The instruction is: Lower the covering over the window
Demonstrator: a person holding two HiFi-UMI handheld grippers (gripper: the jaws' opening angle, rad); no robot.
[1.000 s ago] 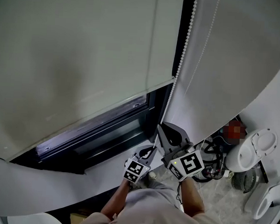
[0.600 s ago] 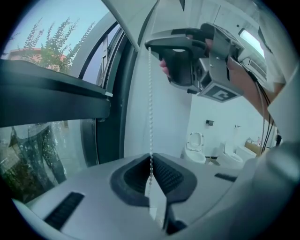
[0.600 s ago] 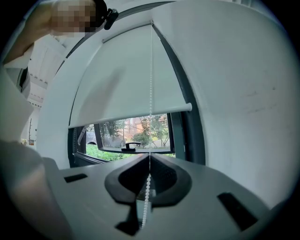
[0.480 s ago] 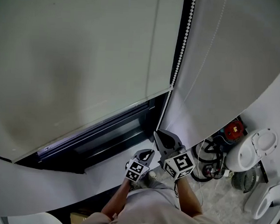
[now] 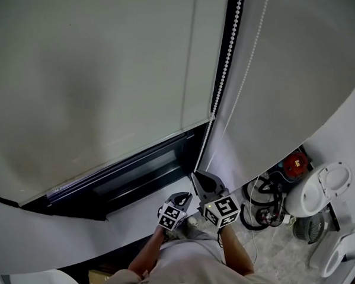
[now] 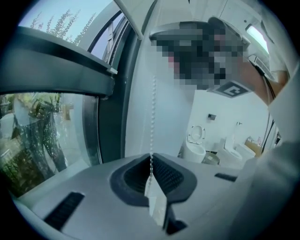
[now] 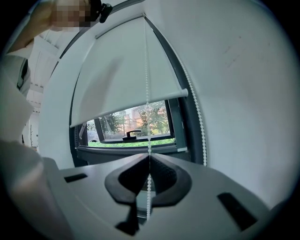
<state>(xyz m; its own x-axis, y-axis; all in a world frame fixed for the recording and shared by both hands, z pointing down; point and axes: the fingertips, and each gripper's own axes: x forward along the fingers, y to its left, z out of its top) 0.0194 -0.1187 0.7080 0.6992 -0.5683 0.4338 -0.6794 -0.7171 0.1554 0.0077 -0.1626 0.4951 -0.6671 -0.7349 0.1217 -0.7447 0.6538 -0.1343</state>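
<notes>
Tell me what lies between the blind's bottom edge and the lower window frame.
Uncovered glass, a dark handle and the bead chain crossing it, per the right gripper view.

The floor [image 5: 281, 256] is pale grey stone-patterned tile, seen in the head view at the lower right, at the foot of the white wall. A white toilet [image 5: 317, 192] stands on it with its lid raised. A second white fixture [image 5: 344, 260] stands near it at the picture's edge, only partly in frame. Between them sits a round dark object with a grille [image 5: 309, 227]. Against the wall lies a tangle of black coiled cables [image 5: 262, 203], and just beyond it a round red object [image 5: 295, 164], too small to tell apart further.
</notes>
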